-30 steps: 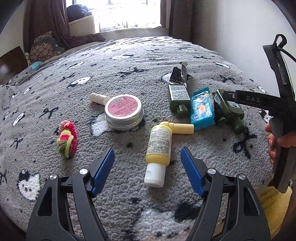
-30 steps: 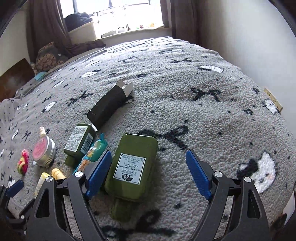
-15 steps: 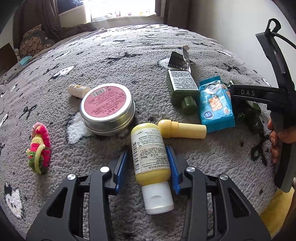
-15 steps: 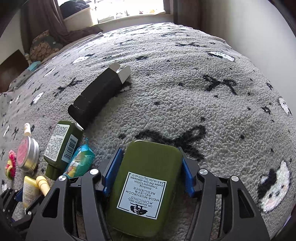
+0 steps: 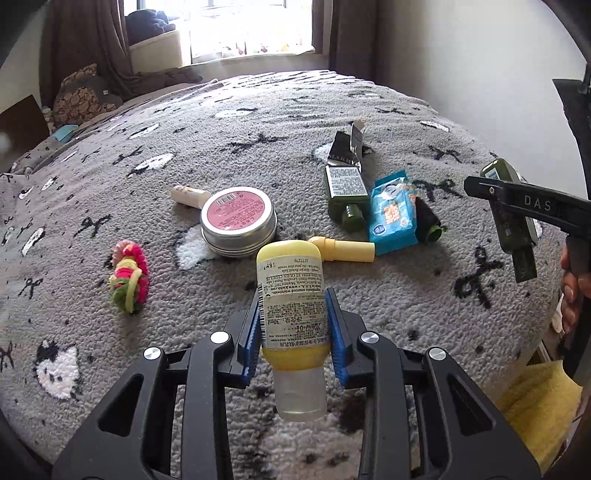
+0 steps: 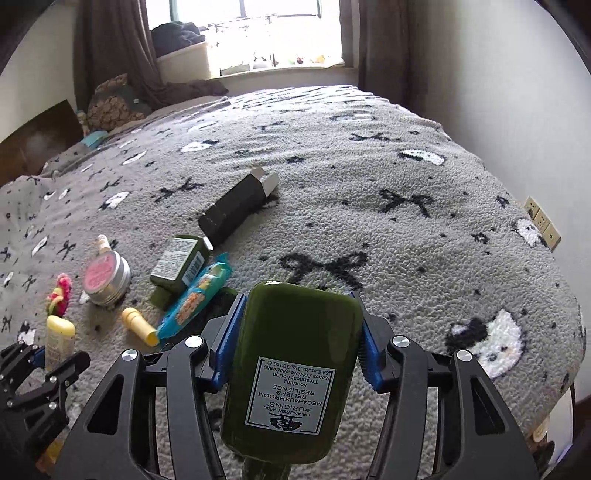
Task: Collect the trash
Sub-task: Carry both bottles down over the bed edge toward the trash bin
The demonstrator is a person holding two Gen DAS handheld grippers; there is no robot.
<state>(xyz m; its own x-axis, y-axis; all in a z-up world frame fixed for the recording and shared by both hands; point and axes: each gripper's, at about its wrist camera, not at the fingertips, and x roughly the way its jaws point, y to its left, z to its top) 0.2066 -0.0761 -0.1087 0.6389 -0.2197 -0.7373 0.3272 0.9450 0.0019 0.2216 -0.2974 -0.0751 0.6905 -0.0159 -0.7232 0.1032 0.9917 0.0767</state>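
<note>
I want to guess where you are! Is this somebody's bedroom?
Probably a bedroom. The bottles lie on a bed under a fuzzy grey blanket with bows, a patterned cushion sits at the far end, and curtains frame a window.

Bright curtained window (image 6: 243,33) behind patterned bed (image 6: 369,155)

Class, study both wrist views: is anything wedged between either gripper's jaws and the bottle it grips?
Nothing visible. The left gripper has its jaws closing directly against the yellow bottle; the right gripper likewise on the green bottle. Both bottles are clear of the blanket.
</note>
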